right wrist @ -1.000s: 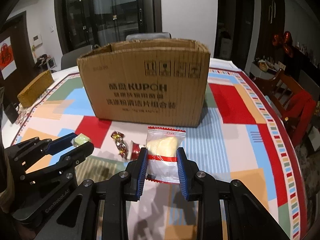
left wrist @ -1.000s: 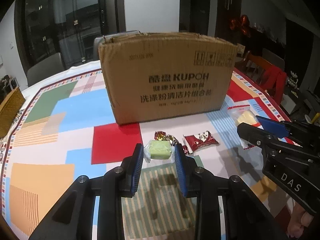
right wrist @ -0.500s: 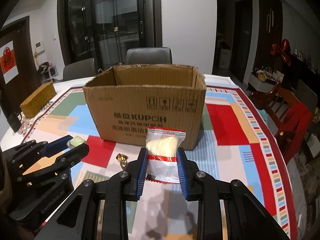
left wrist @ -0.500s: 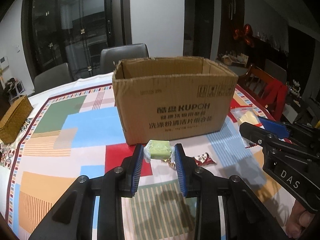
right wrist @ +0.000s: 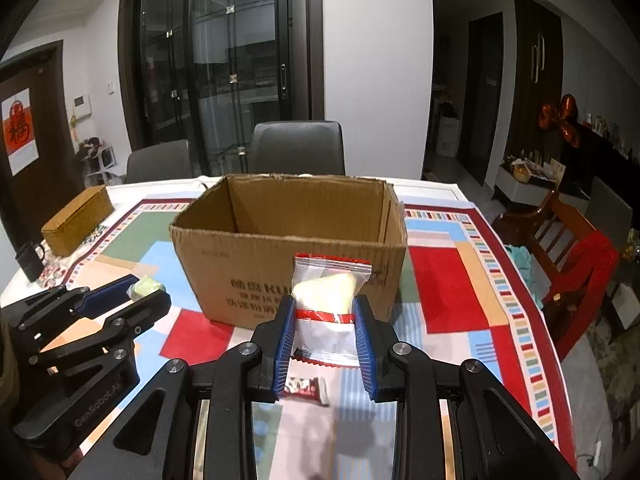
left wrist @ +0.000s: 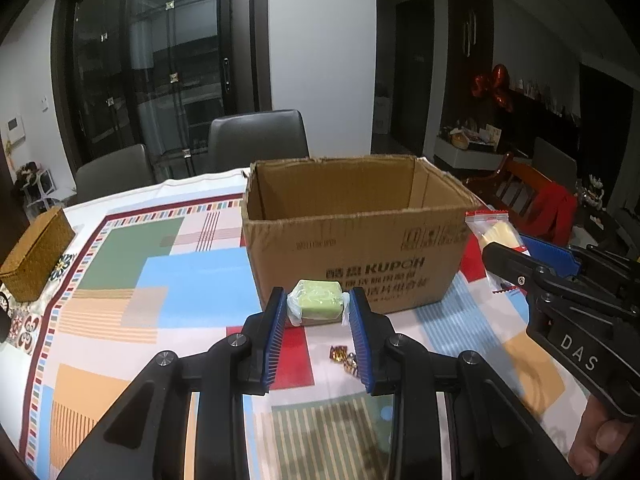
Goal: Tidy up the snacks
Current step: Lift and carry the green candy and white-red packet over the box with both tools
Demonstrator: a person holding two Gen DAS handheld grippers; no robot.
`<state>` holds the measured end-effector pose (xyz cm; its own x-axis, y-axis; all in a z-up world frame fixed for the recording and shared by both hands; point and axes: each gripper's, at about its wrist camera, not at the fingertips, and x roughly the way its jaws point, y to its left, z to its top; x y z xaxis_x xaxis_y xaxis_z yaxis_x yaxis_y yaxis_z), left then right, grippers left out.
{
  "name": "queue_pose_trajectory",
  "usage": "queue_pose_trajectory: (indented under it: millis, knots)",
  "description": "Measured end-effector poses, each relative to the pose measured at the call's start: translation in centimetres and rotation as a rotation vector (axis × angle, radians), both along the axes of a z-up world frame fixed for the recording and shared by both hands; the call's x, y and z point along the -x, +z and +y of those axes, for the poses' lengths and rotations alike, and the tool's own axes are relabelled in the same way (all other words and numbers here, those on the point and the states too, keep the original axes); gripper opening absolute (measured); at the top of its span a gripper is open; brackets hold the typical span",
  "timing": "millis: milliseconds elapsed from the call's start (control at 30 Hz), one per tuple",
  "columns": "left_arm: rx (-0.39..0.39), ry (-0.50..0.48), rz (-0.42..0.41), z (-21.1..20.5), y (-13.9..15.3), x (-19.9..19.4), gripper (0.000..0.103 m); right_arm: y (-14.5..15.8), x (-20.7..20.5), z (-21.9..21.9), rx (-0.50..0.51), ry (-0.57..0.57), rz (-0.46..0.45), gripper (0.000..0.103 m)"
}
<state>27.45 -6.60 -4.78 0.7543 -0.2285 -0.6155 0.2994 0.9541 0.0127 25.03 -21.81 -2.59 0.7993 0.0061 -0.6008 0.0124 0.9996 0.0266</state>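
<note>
From the left wrist, the left claw (left wrist: pixel 318 312) is clenched across a green wrapped sweet (left wrist: pixel 318 303), held aloft before the open cardboard box (left wrist: pixel 352 248) mid-bench (left wrist: pixel 120 272); it looks light and squashy, best pinched across its body. From the right wrist, the right claw (right wrist: pixel 325 334) grips a cream-filled sachet (right wrist: pixel 330 300) low down, its top free: light, floppy, probably slippery film.

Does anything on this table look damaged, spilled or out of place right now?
Mostly tidy. The cardboard box has a ragged, torn top rim with no flaps. Two snacks lie loose on the tablecloth in front of the box: a gold-wrapped candy and a small red packet. Nothing looks spilled.
</note>
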Motion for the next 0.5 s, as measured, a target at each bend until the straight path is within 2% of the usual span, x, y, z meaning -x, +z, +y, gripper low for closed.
queue_pose_trajectory:
  millis: [500]
  knots:
    - [0.01, -0.003, -0.028, -0.4, 1.7, -2.5, 0.032, 1.6, -1.8, -0.6, 0.003, -0.011, -0.029, 0.03]
